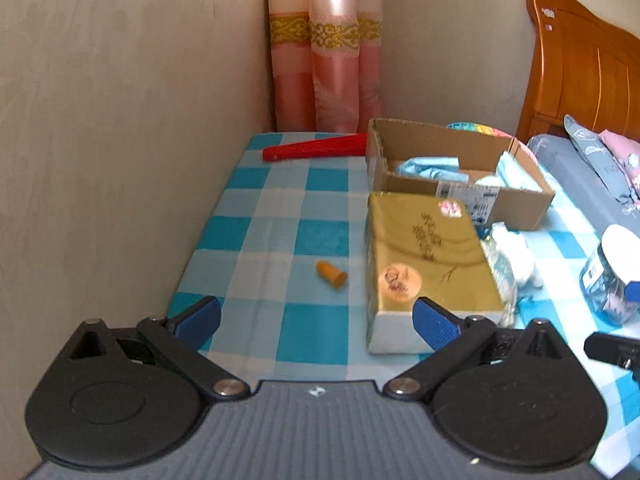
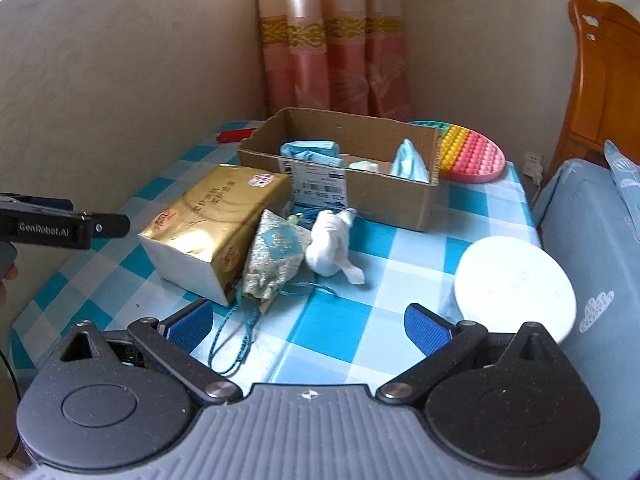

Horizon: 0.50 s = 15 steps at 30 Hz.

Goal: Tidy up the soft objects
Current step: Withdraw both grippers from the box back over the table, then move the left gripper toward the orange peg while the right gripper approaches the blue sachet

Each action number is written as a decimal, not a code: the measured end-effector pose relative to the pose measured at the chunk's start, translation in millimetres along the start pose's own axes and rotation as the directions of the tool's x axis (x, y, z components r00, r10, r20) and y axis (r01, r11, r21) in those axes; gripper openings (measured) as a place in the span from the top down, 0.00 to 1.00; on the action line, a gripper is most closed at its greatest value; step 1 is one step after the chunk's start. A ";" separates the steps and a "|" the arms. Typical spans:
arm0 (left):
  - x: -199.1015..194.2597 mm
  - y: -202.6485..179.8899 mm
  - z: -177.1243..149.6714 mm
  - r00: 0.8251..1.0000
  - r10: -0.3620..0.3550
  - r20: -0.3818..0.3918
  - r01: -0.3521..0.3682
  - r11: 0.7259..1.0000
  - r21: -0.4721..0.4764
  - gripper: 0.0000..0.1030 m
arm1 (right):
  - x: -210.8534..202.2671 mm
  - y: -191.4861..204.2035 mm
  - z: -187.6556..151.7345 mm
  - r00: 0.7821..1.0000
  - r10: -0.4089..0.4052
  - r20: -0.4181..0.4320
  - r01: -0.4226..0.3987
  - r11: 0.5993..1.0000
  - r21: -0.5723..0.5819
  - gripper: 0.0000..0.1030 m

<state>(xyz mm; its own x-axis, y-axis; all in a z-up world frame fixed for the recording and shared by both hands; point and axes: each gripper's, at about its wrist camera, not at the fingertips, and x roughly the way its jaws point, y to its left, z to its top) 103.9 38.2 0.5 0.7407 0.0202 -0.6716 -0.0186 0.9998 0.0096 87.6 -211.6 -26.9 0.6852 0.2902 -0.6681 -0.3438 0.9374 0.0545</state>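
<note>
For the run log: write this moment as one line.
left gripper: open, empty | right gripper: open, empty | white plush toy, brocade pouch: on tablecloth beside gold tissue pack | cardboard box: holds blue cloths

My notes on finish. Tablecloth (image 2: 360, 320): woven cloth, matt, blue-and-white check, a few soft creases. Cardboard box (image 2: 392, 196): raw brown paperboard, matt, with a glossy printed label on its front wall. Gold tissue pack (image 2: 208, 216): shiny foil-like wrap, catching light. Pouch (image 2: 272, 260): brocade-type cloth with a faint sheen, braided cord trailing. White plush toy (image 2: 332, 248): fuzzy, matt. Pop-bubble mat (image 2: 468, 152): looks like silicone, smooth, dimpled. Round white lid (image 2: 516, 284): smooth plastic, satin. Headboard (image 1: 580, 64): varnished wood, glossy. Curtain (image 1: 328, 60): satin-sheen cloth. Wall (image 1: 120, 120): rough matt plaster. My 2 grippers: speckled matt black plastic, ribbed grey housing, blue textured pads (image 2: 426, 326), bright metal pivot pins.
</note>
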 end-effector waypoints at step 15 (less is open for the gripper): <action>15.9 23.9 -19.2 0.999 -0.013 -0.048 0.011 0.999 -0.040 0.01 | 41.0 25.1 28.3 0.986 0.146 -0.087 -0.167 0.918 -0.359 0.00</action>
<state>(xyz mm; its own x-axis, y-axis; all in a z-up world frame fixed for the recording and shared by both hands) 102.4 62.3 -24.2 0.7078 0.0067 -0.7064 -0.0369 0.9989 -0.0276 125.2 -170.8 -31.9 0.5693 0.4056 -0.7151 -0.6607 0.7434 -0.1043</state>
